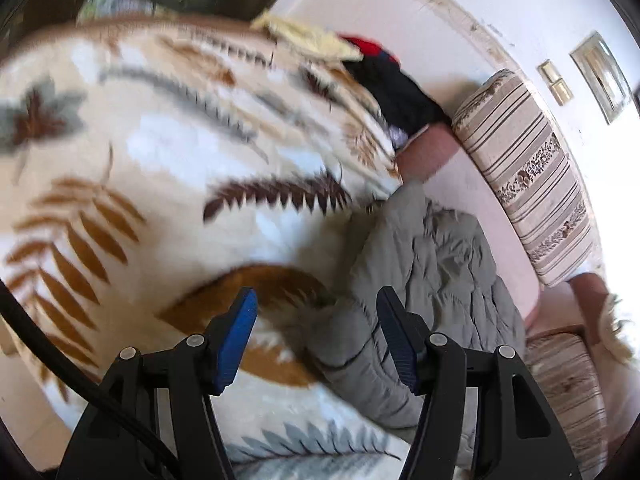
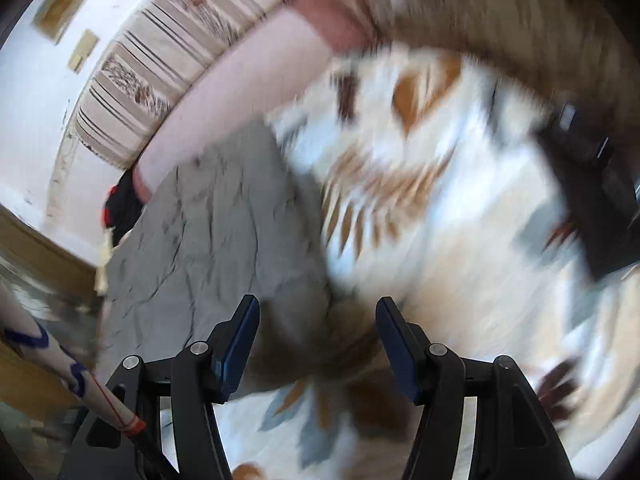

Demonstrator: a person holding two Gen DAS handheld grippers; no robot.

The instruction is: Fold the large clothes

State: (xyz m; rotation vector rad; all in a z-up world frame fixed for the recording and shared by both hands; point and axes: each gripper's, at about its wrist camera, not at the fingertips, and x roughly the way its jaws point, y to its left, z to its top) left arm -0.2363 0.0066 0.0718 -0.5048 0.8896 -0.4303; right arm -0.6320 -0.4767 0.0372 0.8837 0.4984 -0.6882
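Jacket [image 1: 432, 272], grey quilted, lies on leaf blanket [image 1: 168, 152]: soft, bulky, likely slippery; grab hem edge. Left gripper [image 1: 316, 320] and right gripper [image 2: 318, 330] gape, empty.

The left gripper [image 1: 316, 312] pointed downward at a slant, its blue-padded jaws apart and empty. The right gripper [image 2: 318, 320] did likewise.

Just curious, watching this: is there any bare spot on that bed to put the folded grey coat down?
The leaf-print blanket lies bare left of the grey quilted garment. Crowded: the far edge, with yellow cloth and red-and-black clothes, and the striped cushion side.
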